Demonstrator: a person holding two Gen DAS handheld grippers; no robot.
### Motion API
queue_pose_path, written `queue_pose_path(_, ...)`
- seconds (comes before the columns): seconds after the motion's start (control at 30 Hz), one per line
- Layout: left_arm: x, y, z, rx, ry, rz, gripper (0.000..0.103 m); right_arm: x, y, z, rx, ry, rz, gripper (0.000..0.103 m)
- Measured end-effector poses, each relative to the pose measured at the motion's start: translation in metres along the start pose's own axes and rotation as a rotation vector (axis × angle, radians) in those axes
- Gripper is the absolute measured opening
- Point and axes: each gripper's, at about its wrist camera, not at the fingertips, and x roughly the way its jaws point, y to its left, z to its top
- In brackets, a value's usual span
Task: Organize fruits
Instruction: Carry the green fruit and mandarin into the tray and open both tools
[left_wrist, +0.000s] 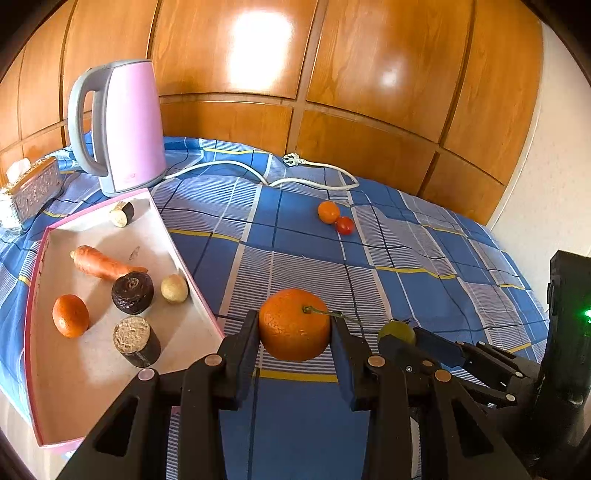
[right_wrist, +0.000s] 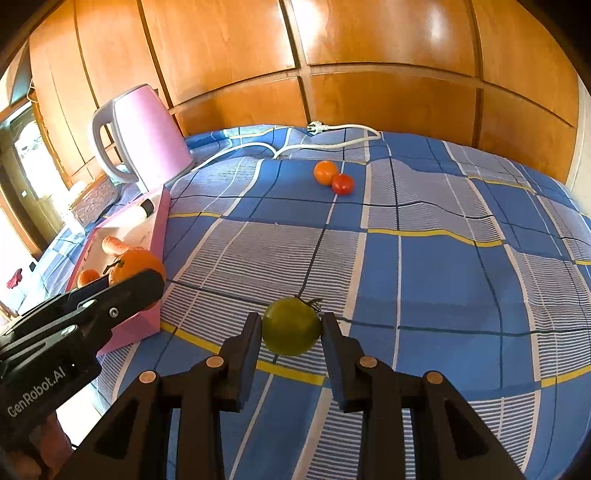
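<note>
Fruits lie about a blue checked cloth. Taking the pink tray as landmark: a pink kettle stands just behind it; a large orange, clamped between the left gripper fingers, hangs just right of it; further right, the right gripper grasps a green tomato; a small orange touching a red tomato lies well beyond.
</note>
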Motion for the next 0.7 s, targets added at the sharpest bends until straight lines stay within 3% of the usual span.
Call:
queue_pose_path(0.4,-0.01,0.016,0.004,-0.033,-0.029,0.024,0.037,0.005,0.004,0.0,0.005,0.006,0.048,0.033)
queue_pose_path(0.7,-0.033,0.067,0.013,-0.134,-0.078,0.099,0.037,0.007,0.032,0.018,-0.033,0.0,0.143,0.033)
